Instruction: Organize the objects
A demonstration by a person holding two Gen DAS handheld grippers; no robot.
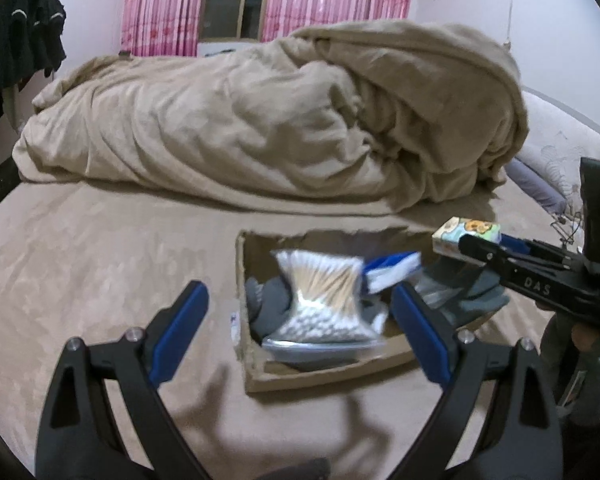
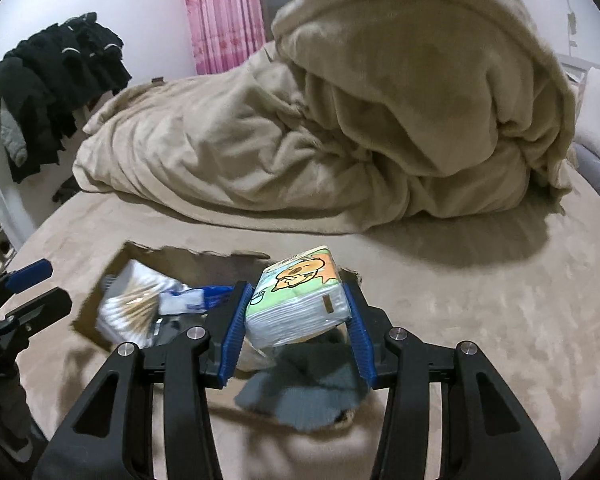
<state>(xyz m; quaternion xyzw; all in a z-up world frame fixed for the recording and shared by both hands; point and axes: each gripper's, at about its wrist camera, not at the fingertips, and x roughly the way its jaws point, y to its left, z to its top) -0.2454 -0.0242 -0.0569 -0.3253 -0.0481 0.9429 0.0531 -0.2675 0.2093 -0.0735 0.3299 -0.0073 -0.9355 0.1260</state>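
on the far left we see black clothes [image 2: 56, 92] hanging by the wall, well away from our work. next comes our left claw [image 1: 300, 332], and it is wide apart with nothing in it. right in front of it sits the box [image 1: 320, 374] on the bed [image 1: 100, 264]. in the box we see a bag of swabs [image 1: 324, 300], which looks blurry, so we cannot tell if it is lying flat or falling. under it are grey cloths [image 1: 272, 304], and just beside it is a blue and white pack [image 1: 392, 268]. more to the right is our right claw [image 2: 296, 312], and it is squeezing a tissue pack [image 2: 296, 300] by its two short ends. the tissue pack is up in the air, tipped a bit, above the right end of the box and a grey cloth [image 2: 300, 392] that hangs over that end. so its long side runs across, from one finger to the other. we think the tissue pack goes in the box next. the free room in the box lies to the left and down from the right claw, between the blue and white pack and the cloth, so the right claw is the one to do it. behind it all a big blanket [image 2: 340, 120] is heaped up on the bed.
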